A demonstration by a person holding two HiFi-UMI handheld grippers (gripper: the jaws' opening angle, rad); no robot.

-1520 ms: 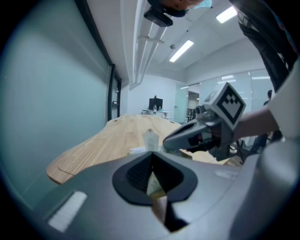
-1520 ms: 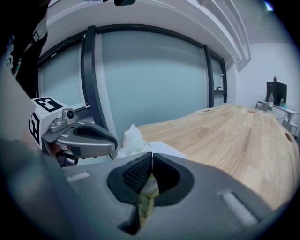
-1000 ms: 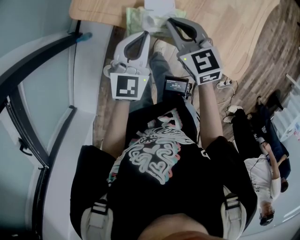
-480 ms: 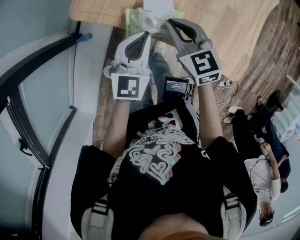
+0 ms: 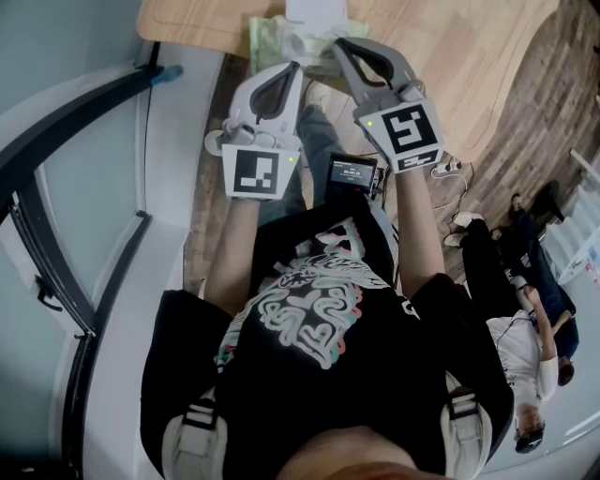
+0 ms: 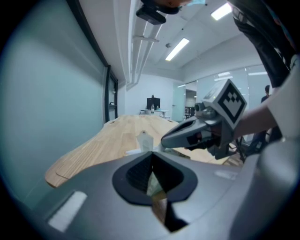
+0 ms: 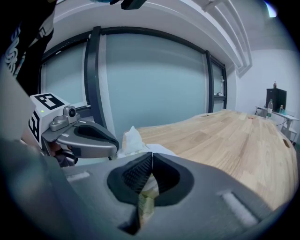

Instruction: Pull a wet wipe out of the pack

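The pale green wet wipe pack (image 5: 274,39) lies at the near edge of the wooden table (image 5: 450,56), with a white wipe tuft (image 5: 306,41) standing up from its top. My left gripper (image 5: 293,67) hovers just short of the pack, its jaws closed with nothing in them. My right gripper (image 5: 337,42) reaches over the pack beside the tuft, also shut and empty. The left gripper view shows the tuft (image 6: 144,140) just past my closed jaws (image 6: 151,153), with the right gripper (image 6: 165,139) next to it. The right gripper view shows the tuft (image 7: 131,138) ahead of the shut jaws (image 7: 151,154).
A white lid or box (image 5: 316,9) stands behind the pack. A glass wall with dark frames (image 5: 56,187) runs along the left. A small screen device (image 5: 352,172) hangs at my chest. People (image 5: 525,309) sit on the floor at right, near cables (image 5: 448,167).
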